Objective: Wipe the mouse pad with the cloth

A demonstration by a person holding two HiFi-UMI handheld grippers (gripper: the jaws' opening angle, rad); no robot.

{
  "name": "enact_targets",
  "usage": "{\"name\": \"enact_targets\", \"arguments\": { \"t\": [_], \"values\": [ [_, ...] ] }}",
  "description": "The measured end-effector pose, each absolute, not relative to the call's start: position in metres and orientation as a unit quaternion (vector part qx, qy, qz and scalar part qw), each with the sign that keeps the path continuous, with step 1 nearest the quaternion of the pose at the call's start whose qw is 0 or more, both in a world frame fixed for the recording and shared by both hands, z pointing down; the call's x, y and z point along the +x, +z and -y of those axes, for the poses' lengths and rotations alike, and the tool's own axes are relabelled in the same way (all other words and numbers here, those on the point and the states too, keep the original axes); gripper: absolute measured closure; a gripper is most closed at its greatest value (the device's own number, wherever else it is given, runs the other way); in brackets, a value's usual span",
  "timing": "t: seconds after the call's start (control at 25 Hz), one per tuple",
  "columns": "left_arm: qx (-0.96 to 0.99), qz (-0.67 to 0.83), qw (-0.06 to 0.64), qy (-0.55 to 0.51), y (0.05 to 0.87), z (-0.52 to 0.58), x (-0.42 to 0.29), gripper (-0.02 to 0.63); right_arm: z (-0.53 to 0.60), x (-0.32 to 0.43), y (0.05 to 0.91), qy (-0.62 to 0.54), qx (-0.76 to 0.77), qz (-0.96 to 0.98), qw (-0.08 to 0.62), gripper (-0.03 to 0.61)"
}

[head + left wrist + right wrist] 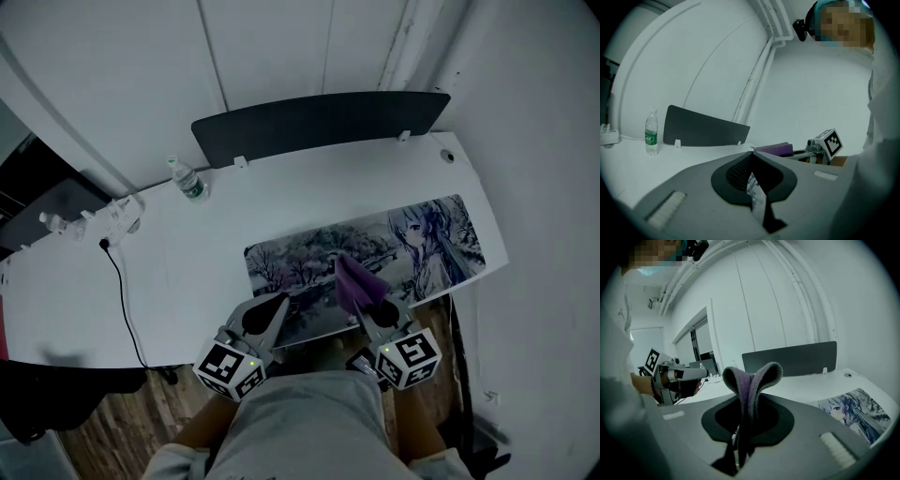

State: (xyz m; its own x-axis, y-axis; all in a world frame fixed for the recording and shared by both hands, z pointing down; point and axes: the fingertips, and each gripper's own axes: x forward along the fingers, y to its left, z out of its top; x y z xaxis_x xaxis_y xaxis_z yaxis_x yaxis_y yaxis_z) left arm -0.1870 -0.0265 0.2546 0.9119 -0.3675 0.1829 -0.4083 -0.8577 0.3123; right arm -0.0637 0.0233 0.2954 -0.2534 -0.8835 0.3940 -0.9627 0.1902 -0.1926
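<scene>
A long mouse pad (375, 246) with an anime print lies on the white desk (187, 281), near its front edge. My right gripper (364, 307) is shut on a folded purple cloth (353, 281), which stands up out of the jaws (754, 376) over the pad's near middle. The pad's printed right end (855, 411) shows in the right gripper view. To the cloth's left, my left gripper (279, 305) hangs over the pad's near left part. Its jaws (752, 155) are shut with nothing held, and a sliver of print shows below them. In the left gripper view the cloth (773, 149) sits just past them.
A dark divider panel (319, 122) stands along the desk's back edge. A water bottle (190, 183) stands at back left. A power strip (117, 217) with a black cable (122, 291) lies at left. A person's lap fills the bottom of the head view.
</scene>
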Motion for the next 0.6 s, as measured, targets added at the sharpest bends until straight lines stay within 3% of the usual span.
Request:
{"name": "enact_targets", "arguments": {
  "t": [0.6],
  "values": [
    [0.932,0.300,0.195,0.056,0.253,0.054,-0.194,0.597,0.051,-0.084,0.311,0.233,0.494,0.828,0.127,0.529]
  ]
}}
